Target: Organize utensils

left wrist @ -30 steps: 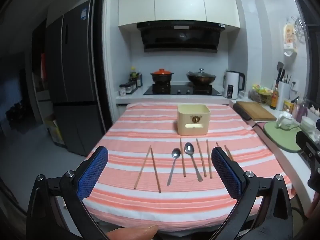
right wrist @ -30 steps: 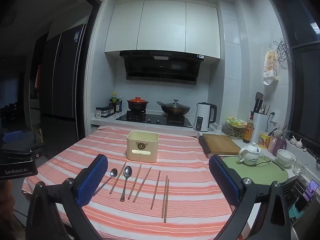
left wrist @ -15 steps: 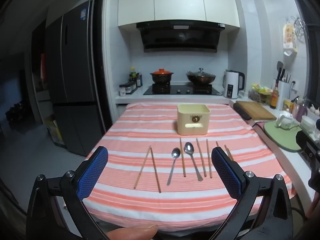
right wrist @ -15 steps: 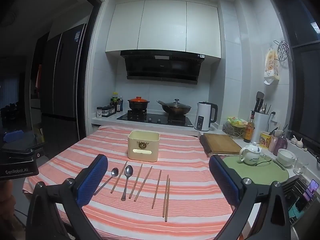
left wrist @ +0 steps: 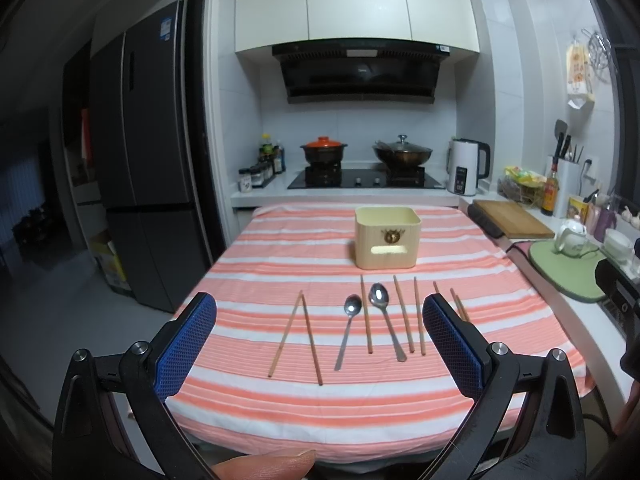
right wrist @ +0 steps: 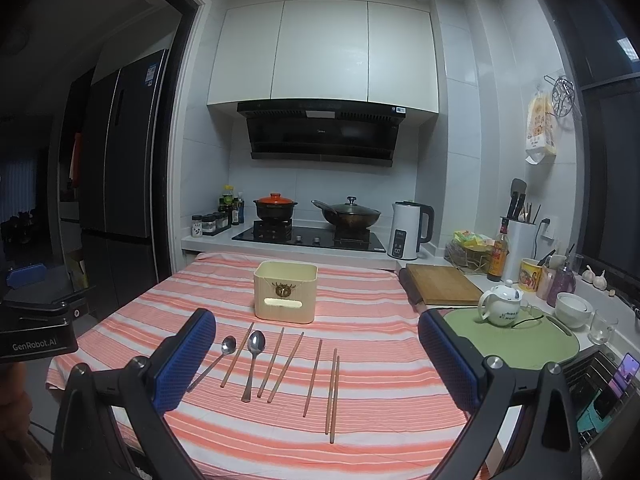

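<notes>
1. Only the left view shows a chopstick pair [left wrist: 298,336] at 9 o'clock of the spoons [left wrist: 350,330]
2. Both grippers, left [left wrist: 319,344] and right [right wrist: 316,364], gape wide, empty
3. Box [right wrist: 285,291] at 12 o'clock; bare cloth [right wrist: 400,420] nearside

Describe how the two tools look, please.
The left tool and right tool look alike: black frames with silver bolts, and two fingers with blue, textured pads. In the right view, the left tool's black body reads "GenRobot.AI".

White cabinets [right wrist: 320,52] over a black hood [right wrist: 322,132], tiled walls [right wrist: 464,128], dark fridge [left wrist: 140,168] left; doorway beyond looks unlit, perhaps a hall.
</notes>
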### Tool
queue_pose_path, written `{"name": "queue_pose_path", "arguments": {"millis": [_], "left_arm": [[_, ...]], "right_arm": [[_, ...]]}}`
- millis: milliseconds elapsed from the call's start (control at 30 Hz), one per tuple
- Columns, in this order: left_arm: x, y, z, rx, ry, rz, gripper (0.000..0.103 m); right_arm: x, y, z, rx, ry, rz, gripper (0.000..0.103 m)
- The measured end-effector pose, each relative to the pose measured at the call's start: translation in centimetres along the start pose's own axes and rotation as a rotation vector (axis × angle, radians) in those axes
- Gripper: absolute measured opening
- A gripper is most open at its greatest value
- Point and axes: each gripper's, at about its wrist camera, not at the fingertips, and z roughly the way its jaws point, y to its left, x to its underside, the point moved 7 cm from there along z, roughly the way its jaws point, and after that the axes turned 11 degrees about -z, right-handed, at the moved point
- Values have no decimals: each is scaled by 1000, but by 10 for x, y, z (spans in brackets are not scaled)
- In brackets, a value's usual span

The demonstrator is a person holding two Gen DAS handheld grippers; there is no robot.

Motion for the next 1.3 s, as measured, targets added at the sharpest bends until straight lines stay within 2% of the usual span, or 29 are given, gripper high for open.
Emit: {"name": "queue_pose_path", "arguments": {"millis": [1300], "left_arm": [[2,-1,2,3,3,0,103]], "right_arm": [[5,-4,1,0,0,7,103]]}}
